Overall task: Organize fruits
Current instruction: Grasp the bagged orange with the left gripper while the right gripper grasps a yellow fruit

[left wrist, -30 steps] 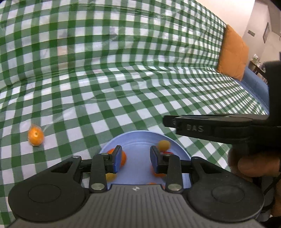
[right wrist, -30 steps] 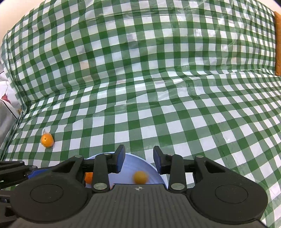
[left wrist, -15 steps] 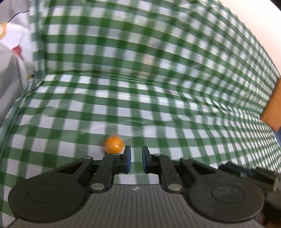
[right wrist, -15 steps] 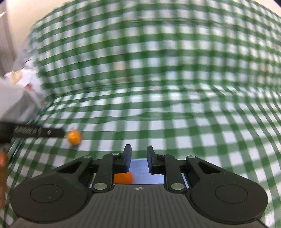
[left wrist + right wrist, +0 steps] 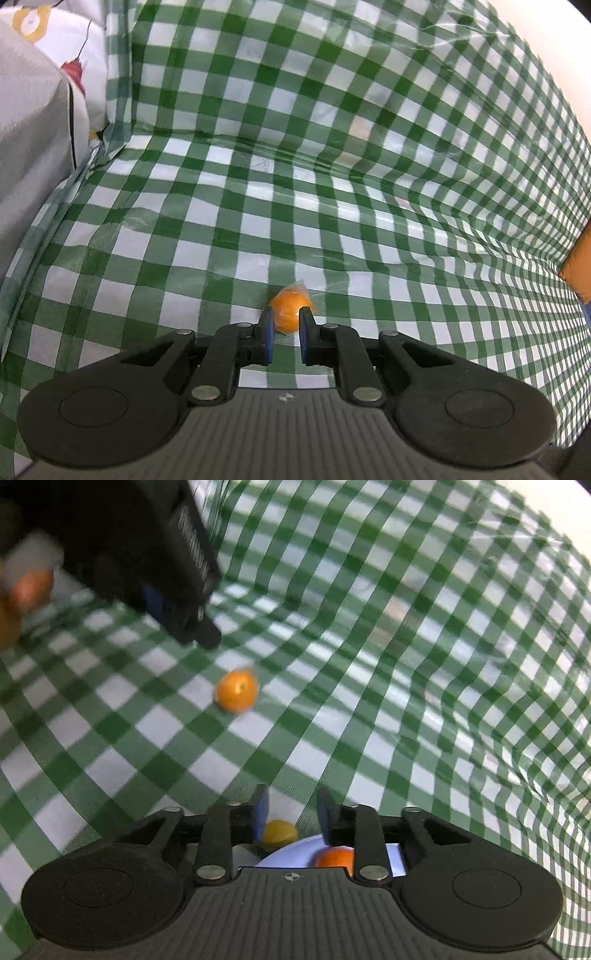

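A small orange fruit (image 5: 289,309) lies on the green checked cloth, just beyond and between the fingertips of my left gripper (image 5: 284,314), whose jaws stand a little apart and do not clamp it. The same fruit (image 5: 236,690) shows in the right wrist view, with the left gripper's dark body (image 5: 159,554) above and to its left. My right gripper (image 5: 291,797) is open and empty over the rim of a pale blue plate (image 5: 291,853). An orange fruit (image 5: 334,857) lies on the plate and a yellow fruit (image 5: 277,832) at its edge.
The checked cloth (image 5: 332,184) covers a seat and its backrest. A grey and white patterned cushion (image 5: 33,110) stands at the left. An orange cushion (image 5: 580,266) is at the far right edge.
My left gripper has swung left, away from the plate, and closed in on the lone orange fruit. My right gripper has turned left and opened wider; the fruit looks nearer in its view.
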Demonstrator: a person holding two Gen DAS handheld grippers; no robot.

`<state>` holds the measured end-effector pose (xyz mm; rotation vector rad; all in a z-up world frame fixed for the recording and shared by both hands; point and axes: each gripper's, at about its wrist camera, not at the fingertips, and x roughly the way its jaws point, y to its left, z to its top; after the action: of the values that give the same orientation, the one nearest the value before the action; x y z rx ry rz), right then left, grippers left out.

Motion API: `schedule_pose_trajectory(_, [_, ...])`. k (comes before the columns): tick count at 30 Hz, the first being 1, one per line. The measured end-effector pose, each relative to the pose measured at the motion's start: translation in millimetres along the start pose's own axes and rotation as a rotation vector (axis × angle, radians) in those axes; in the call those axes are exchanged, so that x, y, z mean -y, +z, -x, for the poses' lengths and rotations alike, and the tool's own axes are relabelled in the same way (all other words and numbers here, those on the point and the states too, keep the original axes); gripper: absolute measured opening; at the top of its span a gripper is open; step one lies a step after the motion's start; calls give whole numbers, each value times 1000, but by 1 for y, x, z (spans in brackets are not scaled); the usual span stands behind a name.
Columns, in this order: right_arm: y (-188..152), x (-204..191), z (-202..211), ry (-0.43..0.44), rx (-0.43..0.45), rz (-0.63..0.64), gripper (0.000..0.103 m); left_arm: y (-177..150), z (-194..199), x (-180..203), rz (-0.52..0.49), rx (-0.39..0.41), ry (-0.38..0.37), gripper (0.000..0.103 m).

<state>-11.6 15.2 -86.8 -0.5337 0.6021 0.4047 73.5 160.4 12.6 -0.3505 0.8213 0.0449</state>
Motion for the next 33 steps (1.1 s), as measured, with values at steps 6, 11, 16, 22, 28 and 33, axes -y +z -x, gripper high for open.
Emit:
schedule_pose_trajectory(6, [-4, -25, -14, -24, -21, 142, 38, -1, -16, -8, 23, -21, -32, 34])
schedule_pose_trajectory(11, [-7, -27, -17, -59, -28, 230, 25, -7, -35, -4, 18, -14, -38, 47])
schedule_pose_trajectory(16, [-4, -23, -9, -63, 20, 211, 24, -12, -49, 2, 4, 19, -62, 57])
schedule_pose_trajectory(22, [14, -6, 14, 59, 154, 4, 24, -13, -65, 7, 4, -14, -61, 39])
schedule_pose_trajectory(28, [17, 3, -4, 182, 95, -203, 25, -8, -59, -3, 13, -28, -18, 39])
schedule_pose_trajectory(33, [12, 10, -19, 227, 23, -352, 25, -8, -53, -15, 29, -40, 30, 39])
